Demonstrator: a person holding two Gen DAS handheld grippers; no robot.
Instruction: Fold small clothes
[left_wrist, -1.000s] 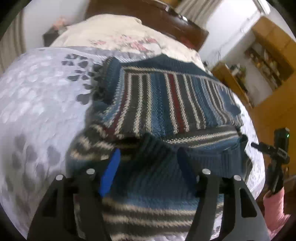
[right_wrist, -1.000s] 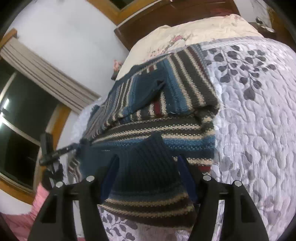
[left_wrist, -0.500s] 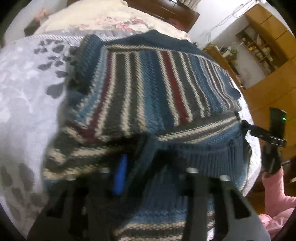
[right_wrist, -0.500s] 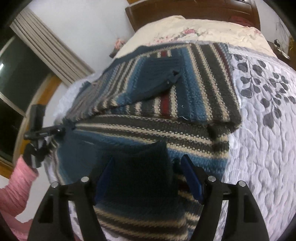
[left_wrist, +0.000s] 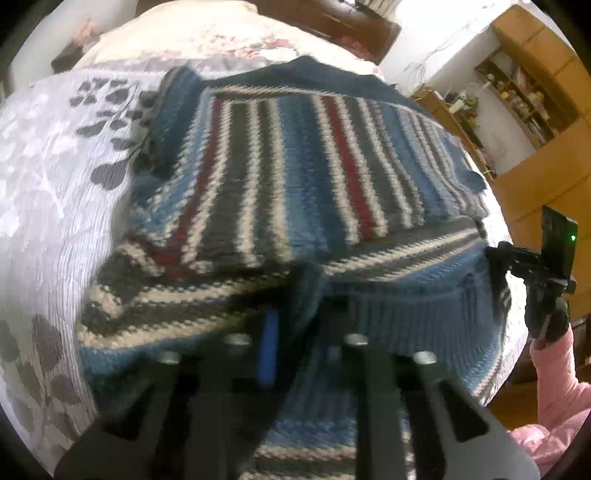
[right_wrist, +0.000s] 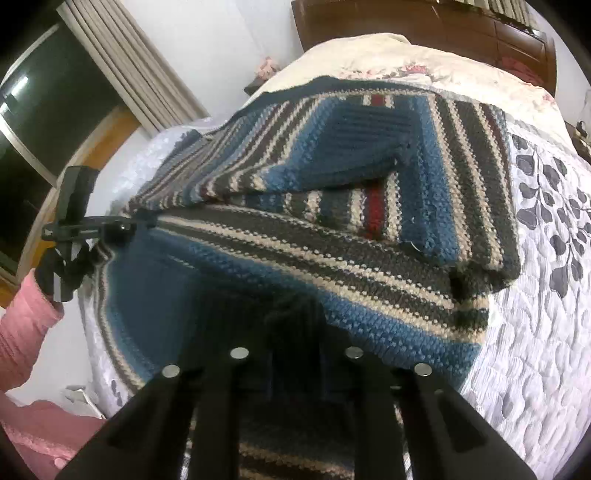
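left wrist: close, from bed foot toward headboard | right wrist: same | shared: striped sweater (left_wrist: 295, 177)

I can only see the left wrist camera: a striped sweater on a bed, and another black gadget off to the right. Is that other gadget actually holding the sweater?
Observer: Yes. In the right wrist view the right gripper is shut on a bunch of dark knit at the near edge of the sweater.
Operator: Is anything lying on top that I can't see?
Observer: A dark blue ribbed sleeve cuff is folded across the stripes.
Operator: What's on that side of the room?
Observer: A dark window with a beige curtain, behind the left gripper.
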